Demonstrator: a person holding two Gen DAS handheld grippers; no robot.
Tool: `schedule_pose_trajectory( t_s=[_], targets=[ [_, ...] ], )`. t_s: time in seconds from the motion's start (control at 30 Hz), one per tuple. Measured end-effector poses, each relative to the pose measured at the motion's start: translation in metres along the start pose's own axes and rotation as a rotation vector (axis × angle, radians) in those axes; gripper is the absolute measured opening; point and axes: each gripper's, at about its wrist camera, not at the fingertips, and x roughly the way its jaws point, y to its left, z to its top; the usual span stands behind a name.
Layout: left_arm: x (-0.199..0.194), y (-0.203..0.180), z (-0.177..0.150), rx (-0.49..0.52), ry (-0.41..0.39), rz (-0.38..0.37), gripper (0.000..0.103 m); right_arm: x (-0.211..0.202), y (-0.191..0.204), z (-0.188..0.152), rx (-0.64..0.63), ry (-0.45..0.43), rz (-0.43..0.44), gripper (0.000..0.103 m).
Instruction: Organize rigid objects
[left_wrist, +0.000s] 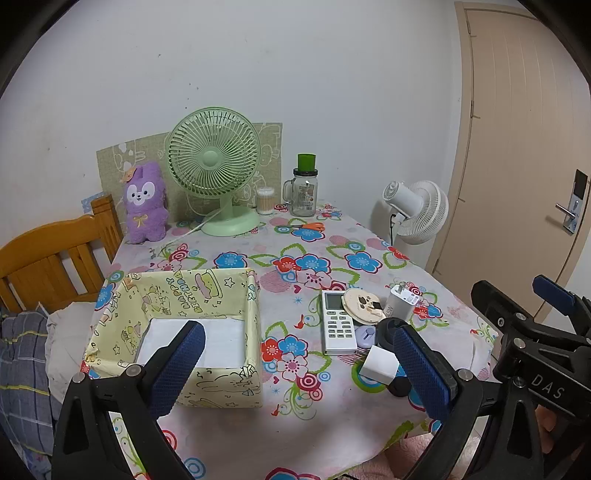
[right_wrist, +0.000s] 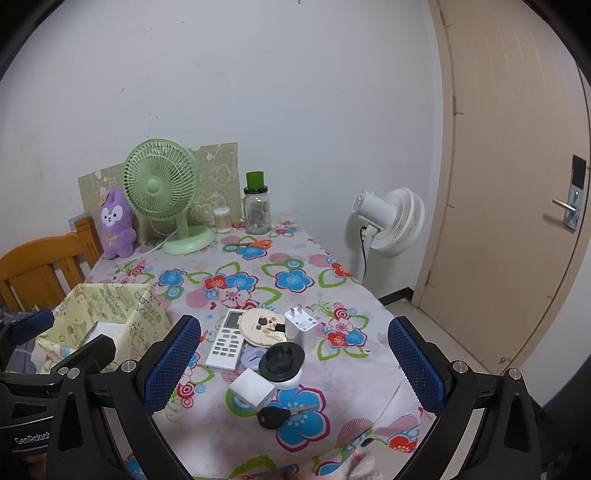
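A cluster of small rigid items lies on the flowered tablecloth (left_wrist: 229, 424): a white remote (left_wrist: 338, 321), a round cream disc (left_wrist: 364, 301), a white charger plug (left_wrist: 402, 301), a small purple piece (left_wrist: 365, 336), a black round dish (right_wrist: 282, 360), a white cube (right_wrist: 253, 387) and a black key (right_wrist: 275, 417). Left of them stands a yellow cartoon-print box (left_wrist: 177, 306), open-topped, with a white sheet on its floor. My left gripper (left_wrist: 303, 369) hovers open in front of the box and cluster. My right gripper (right_wrist: 294, 362) is open too, framing the cluster, and holds nothing.
At the table's back stand a green desk fan (left_wrist: 214, 166), a purple plush rabbit (left_wrist: 144, 203), a cotton swab jar (left_wrist: 265, 201), a glass jar with a green lid (left_wrist: 304, 192) and orange scissors (left_wrist: 306, 226). A wooden chair (left_wrist: 48, 254) is left, a white floor fan (left_wrist: 417, 210) and door right.
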Motion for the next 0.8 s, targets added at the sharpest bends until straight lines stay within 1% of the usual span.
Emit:
schedule_pose_trajectory(
  t_s=[0.1,0.2,0.47,0.8],
  targets=[
    [-0.0005,0.0001,0.0000,0.000,-0.003,0.000,0.103,-0.0008,0.0004,-0.0002,0.003,0.001,-0.001,0.102],
    [-0.0024,0.0003,-0.0002,-0.003,-0.012,-0.014,0.103,-0.0022,0.0018,-0.0003,-0.003,-0.003,-0.025,0.102],
    [-0.0044,0.0003,-0.0010,-0.001,-0.020,-0.007,0.103,-0.0021,0.0001,-0.0007,0.012,0.007,-0.001,0.102],
    [0.0010,0.0017,-0.0031,-0.006,-0.012,0.009,0.103,-0.0013,0.0008,-0.0016,0.008,0.004,-0.005,0.102]
  ],
)
